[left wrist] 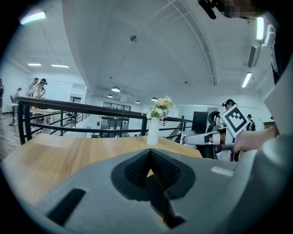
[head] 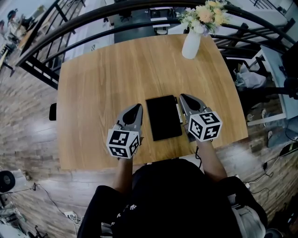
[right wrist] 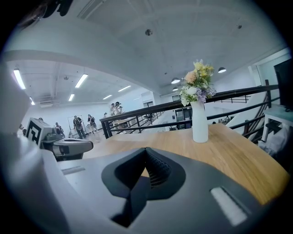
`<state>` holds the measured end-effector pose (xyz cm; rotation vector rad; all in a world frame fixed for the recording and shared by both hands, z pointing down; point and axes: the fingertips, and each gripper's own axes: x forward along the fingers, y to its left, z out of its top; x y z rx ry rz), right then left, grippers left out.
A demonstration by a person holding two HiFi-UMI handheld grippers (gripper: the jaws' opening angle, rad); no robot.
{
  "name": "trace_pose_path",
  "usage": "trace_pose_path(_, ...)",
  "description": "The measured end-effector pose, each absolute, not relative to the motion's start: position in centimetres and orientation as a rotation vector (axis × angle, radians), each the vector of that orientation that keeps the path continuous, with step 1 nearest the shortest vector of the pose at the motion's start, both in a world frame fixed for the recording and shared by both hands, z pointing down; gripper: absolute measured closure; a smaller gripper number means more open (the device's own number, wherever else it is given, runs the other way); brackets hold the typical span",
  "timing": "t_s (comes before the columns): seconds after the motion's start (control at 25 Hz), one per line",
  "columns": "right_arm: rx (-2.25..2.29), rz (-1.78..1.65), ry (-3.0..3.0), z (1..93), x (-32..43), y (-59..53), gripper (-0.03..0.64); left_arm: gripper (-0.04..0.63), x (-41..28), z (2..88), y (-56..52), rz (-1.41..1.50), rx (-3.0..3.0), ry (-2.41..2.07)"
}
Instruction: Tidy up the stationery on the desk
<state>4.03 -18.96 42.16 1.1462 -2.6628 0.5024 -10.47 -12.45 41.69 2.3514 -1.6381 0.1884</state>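
A black notebook (head: 163, 117) lies flat on the wooden desk (head: 116, 79) near its front edge, between my two grippers. A thin pen (head: 179, 111) lies along the notebook's right side. My left gripper (head: 138, 108) hovers just left of the notebook, shut and empty; its closed jaws fill the left gripper view (left wrist: 149, 161). My right gripper (head: 182, 97) hovers just right of the notebook and pen, also shut and empty, its jaws meeting in the right gripper view (right wrist: 146, 157). Both point toward the far side of the desk.
A white vase with flowers (head: 192, 42) stands at the desk's far right; it shows too in the left gripper view (left wrist: 153, 130) and the right gripper view (right wrist: 199, 121). A black railing (head: 139, 7) curves behind the desk. Several people stand in the distance.
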Motion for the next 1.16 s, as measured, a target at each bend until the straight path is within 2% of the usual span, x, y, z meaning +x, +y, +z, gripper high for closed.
trace_pose_path(1.16, 1.116, 0.493, -2.67, 41.76, 3.79, -19.07, 0.606, 0.603, -10.09, 41.65, -12.72, 0.2, 2.355, -1.63)
